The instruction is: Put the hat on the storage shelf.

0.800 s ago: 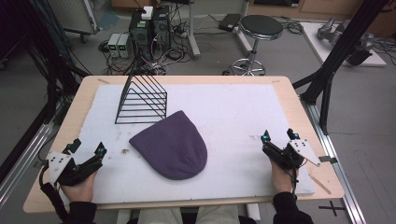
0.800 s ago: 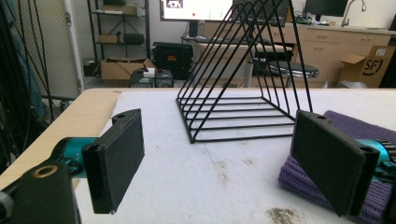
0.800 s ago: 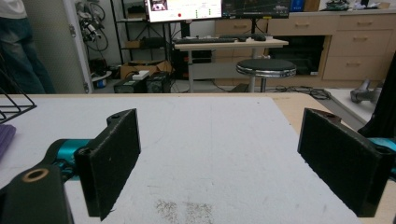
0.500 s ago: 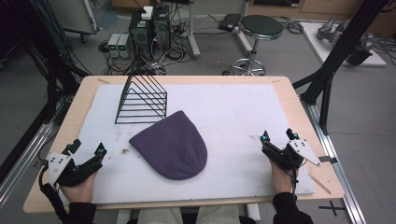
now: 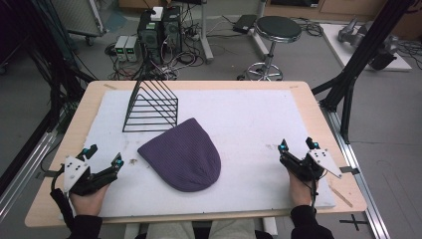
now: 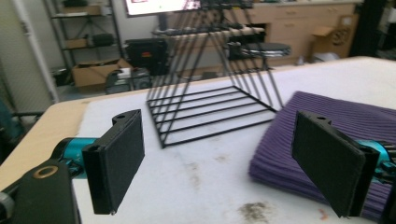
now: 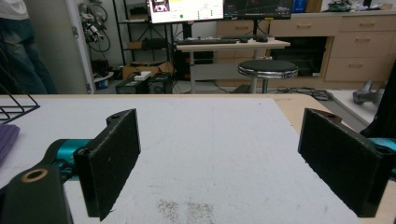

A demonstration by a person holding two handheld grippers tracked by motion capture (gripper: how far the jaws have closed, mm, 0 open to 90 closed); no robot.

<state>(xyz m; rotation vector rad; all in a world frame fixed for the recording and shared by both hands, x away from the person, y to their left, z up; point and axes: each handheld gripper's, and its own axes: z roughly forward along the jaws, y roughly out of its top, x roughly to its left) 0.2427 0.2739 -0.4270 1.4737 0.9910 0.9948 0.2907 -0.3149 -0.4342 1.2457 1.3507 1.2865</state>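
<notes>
A purple knitted beanie [image 5: 184, 157] lies flat in the middle of the white mat [image 5: 239, 114]. Behind it, to the left, stands a black wire rack [image 5: 151, 105]. My left gripper [image 5: 103, 156] rests near the front left corner, open and empty, left of the beanie. In the left gripper view its jaws frame the rack [image 6: 210, 107] ahead and the beanie [image 6: 317, 126] to the right. My right gripper [image 5: 297, 146] sits open near the front right, well apart from the beanie. In the right gripper view bare mat [image 7: 215, 140] lies between its jaws.
The mat covers a wooden table [image 5: 318, 114]. Beyond the far edge stand a black stool [image 5: 274, 30] and computer boxes with cables [image 5: 159, 30]. A black frame strut [image 5: 358, 64] rises at the right. Small dirt specks mark the mat [image 7: 184, 207].
</notes>
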